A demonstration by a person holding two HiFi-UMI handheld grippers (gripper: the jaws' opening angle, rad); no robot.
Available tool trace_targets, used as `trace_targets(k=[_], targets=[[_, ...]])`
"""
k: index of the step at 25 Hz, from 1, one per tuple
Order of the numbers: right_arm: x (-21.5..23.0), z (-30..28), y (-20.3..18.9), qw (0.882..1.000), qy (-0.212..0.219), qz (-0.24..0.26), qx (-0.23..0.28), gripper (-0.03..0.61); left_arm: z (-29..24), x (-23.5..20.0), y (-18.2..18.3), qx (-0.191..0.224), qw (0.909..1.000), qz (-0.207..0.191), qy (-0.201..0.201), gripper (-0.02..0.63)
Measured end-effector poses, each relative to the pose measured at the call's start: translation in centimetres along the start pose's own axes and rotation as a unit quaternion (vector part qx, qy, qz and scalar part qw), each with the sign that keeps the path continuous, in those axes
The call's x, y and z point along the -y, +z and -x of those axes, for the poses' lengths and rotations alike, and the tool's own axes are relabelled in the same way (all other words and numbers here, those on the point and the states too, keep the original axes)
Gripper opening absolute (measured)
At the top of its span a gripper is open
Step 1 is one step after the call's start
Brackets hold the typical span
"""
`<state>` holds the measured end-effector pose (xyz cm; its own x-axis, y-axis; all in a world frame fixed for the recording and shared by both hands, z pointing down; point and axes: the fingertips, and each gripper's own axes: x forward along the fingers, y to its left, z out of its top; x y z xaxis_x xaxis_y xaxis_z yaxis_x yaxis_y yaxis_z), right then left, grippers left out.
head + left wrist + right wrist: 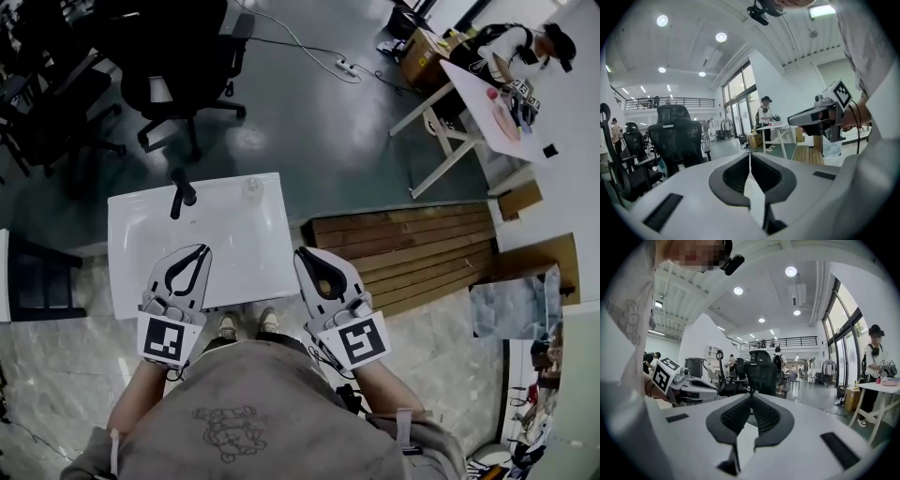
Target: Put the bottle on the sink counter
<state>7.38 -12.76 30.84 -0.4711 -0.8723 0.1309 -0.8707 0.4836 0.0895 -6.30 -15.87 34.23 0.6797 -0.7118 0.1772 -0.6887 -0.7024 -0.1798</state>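
Note:
A small clear bottle (251, 188) stands near the far edge of the white sink counter (225, 272), to the right of the black faucet (181, 194). My left gripper (202, 249) hovers over the counter's front half with its jaws shut and nothing between them. My right gripper (301, 252) is held just off the counter's right edge, also shut and empty. In the left gripper view the closed jaws (749, 155) point out into the room, and the right gripper (820, 117) shows beside them. The right gripper view shows its own jaws (751, 397) pressed together and the left gripper (677, 380) at its left.
Black office chairs (173, 66) stand beyond the counter at the upper left. A wooden platform (412, 248) lies to the right. A white table (487, 112) with a person beside it is at the far right. A cable and power strip (345, 66) lie on the floor.

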Motion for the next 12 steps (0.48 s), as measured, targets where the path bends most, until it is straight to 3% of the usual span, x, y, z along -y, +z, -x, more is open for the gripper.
trace_targets(k=[12], targets=[[-0.31, -0.24, -0.26, 1.0, 0.001, -0.021, 0.004, 0.037, 0.05, 0.02, 0.17, -0.005, 0.9998, 0.018, -0.004, 0.025]])
